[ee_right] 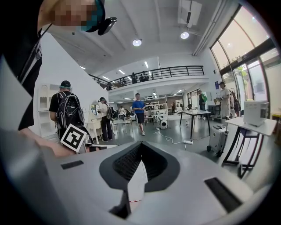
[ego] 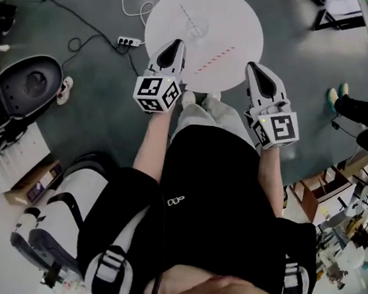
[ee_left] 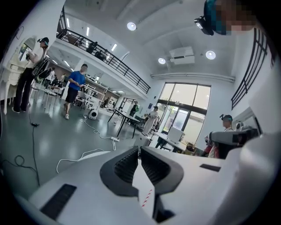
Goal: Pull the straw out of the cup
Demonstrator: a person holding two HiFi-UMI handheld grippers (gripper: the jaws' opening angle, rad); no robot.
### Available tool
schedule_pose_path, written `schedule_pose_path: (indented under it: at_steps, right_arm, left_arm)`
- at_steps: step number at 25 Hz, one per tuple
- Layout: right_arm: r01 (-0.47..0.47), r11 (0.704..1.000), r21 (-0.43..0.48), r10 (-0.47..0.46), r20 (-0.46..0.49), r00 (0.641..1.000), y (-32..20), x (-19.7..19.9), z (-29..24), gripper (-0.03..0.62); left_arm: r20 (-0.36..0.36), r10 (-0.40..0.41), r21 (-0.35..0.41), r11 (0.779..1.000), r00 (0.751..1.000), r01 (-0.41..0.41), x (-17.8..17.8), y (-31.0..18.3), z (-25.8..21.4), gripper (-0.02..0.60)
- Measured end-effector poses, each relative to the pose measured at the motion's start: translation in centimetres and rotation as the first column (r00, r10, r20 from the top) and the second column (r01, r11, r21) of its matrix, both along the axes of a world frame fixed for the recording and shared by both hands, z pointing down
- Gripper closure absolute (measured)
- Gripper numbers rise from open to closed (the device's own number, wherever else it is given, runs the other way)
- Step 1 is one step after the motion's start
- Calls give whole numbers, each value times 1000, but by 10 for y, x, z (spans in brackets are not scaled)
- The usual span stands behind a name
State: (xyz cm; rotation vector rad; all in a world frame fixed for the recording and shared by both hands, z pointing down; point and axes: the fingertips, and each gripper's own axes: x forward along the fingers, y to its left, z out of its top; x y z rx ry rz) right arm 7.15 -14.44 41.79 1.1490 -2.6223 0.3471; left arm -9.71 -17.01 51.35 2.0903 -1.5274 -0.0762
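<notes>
A red-and-white striped straw (ego: pixel 215 59) lies flat on the round white table (ego: pixel 250 18), between my two grippers. Farther back on the table is a faint clear shape (ego: pixel 193 20); I cannot tell whether it is the cup. My left gripper (ego: pixel 179 43) hangs over the table's near left edge with its jaws together and nothing in them. My right gripper (ego: pixel 254 66) is at the near right edge, also shut and empty. Through the slit under the left gripper (ee_left: pixel 138 150) a piece of the straw (ee_left: pixel 147 197) shows. The right gripper (ee_right: pixel 140 145) points out into the hall.
A power strip (ego: pixel 128 41) with cables lies on the grey floor left of the table. A dark round machine (ego: pixel 28 84) stands at far left. Another person's feet (ego: pixel 336 96) are at the right. My own shoes (ego: pixel 200 100) stand at the table's near edge.
</notes>
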Motion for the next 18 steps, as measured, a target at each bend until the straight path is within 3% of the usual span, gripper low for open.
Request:
schedule_pose_path:
  at_steps: [6,9,18]
  right_arm:
    - [-17,1000,-12,17,-15,1000,0,8,6,579]
    - [-28,1000,-13,27,-24,999,-2,12,7,579]
    - [-59,998,-18,58,-43,997,-4,24,9,579]
  left_arm:
    - [0,6,-27,1000,1000,-6,-1,-16,20,565]
    - [10,0,-51,999,1000,1,-4,-25,33,515]
    - [47,12,-103,995,999,-7,-7,-54,70,515]
